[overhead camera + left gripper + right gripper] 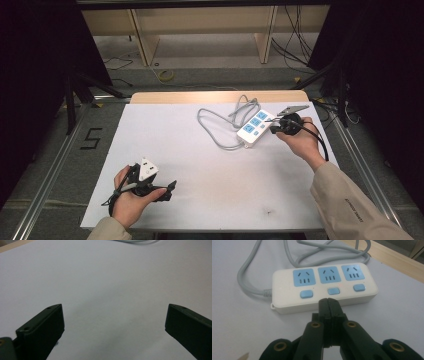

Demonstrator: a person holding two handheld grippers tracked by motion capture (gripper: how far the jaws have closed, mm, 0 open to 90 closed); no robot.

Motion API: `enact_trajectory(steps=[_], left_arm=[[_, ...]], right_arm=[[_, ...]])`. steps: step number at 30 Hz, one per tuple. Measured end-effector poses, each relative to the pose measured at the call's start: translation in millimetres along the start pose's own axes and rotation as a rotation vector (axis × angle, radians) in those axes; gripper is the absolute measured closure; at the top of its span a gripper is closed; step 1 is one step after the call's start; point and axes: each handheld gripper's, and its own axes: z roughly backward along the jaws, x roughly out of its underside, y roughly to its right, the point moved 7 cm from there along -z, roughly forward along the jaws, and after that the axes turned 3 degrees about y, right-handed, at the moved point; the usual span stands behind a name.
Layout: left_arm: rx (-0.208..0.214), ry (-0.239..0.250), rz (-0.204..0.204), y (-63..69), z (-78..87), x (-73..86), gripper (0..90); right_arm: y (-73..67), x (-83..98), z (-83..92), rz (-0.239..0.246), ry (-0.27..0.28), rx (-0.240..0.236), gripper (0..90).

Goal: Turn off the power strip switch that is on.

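A white power strip with three blue sockets and three blue switches lies at the table's back right; in the right gripper view the power strip is close up. Its grey cable loops to its left. My right gripper is shut with nothing between its jaws. In the right gripper view my right gripper has its tips just above the strip's near edge, below the middle switch. My left gripper rests at the front left, held by a hand. In its own view my left gripper stands wide open over bare white table.
The white table top has a wooden strip along its far edge. A black cable trails from the right gripper over the hand. Metal rails and floor cables lie beyond the table.
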Motion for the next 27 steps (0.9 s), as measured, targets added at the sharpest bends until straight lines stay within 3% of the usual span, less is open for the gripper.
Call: enact_trajectory(steps=[27], left_arm=[[0.0,-0.001,-0.004,-0.3,-0.1,0.2,1.8]], right_arm=[[7.7,-9.9,-20.9,-0.006,-0.021,0.013,90.0]])
